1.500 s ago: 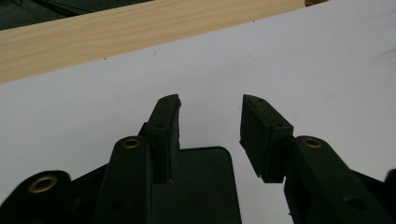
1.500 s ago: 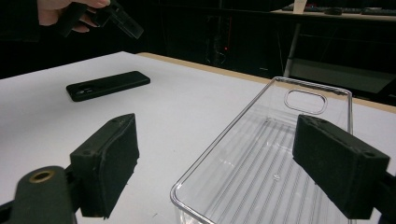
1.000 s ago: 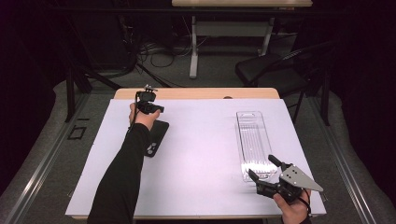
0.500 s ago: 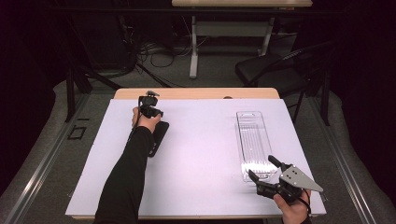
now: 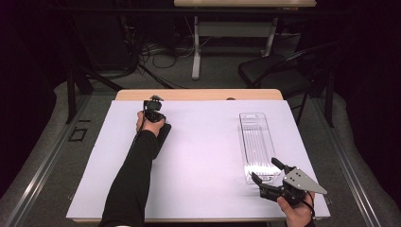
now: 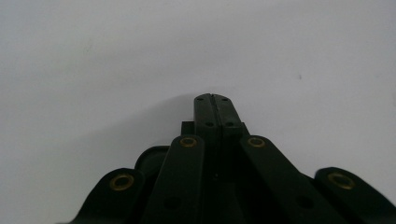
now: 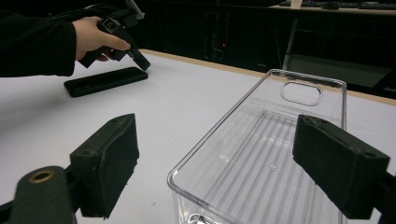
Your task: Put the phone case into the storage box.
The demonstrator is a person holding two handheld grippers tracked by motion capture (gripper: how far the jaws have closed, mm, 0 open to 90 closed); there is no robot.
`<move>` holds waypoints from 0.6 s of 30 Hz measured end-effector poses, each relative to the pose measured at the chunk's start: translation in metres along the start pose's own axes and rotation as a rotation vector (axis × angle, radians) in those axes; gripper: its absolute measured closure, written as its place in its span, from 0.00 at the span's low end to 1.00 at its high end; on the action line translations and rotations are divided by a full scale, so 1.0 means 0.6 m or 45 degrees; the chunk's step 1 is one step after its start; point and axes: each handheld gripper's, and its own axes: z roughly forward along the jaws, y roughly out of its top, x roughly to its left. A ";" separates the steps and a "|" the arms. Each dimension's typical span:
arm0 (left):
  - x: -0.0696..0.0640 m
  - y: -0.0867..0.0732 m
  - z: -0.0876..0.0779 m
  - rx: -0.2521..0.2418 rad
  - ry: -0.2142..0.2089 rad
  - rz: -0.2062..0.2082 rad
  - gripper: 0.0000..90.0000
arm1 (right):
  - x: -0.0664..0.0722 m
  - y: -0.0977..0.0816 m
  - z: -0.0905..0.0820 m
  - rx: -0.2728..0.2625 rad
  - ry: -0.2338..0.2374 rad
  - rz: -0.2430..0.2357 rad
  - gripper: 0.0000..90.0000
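A black flat slab, like a phone (image 5: pixel 163 135), lies on the white table left of centre, partly under a person's dark sleeve. My left gripper (image 5: pixel 159 120) points down at its far end, jaws shut with nothing between them. In the left gripper view the closed tips (image 6: pixel 215 97) hang just over the white surface, and a dark rounded corner (image 6: pixel 148 158) shows beneath them. In the right gripper view the slab (image 7: pixel 105 80) and the left gripper (image 7: pixel 142 63) appear at the upper left. My right gripper (image 5: pixel 264 171) is open at the near end of a clear plastic tray (image 5: pixel 257 142). Its pads (image 7: pixel 109 163) flank that tray (image 7: pixel 261 158) without touching it.
The tray holds nothing and runs lengthwise on the right half of the white table (image 5: pixel 208 156). A wooden edge (image 5: pixel 198 94) borders the far side. Beyond it stand a dark chair (image 5: pixel 274 75), table legs and floor cables.
My left hand has come down and slightly nearer, bringing its gripper close to the black slab's far end. The right gripper and the tray have stayed put.
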 end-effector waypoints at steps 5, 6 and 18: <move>0.000 -0.002 0.002 0.012 0.005 0.005 1.00 | 0.000 -0.001 0.000 0.010 0.004 -0.002 0.15; 0.000 -0.002 0.002 0.009 0.004 0.005 1.00 | 0.000 -0.001 0.001 0.008 0.002 -0.001 0.16; 0.005 -0.014 -0.003 -0.003 -0.003 -0.025 1.00 | 0.002 -0.002 0.002 0.018 0.011 -0.004 0.16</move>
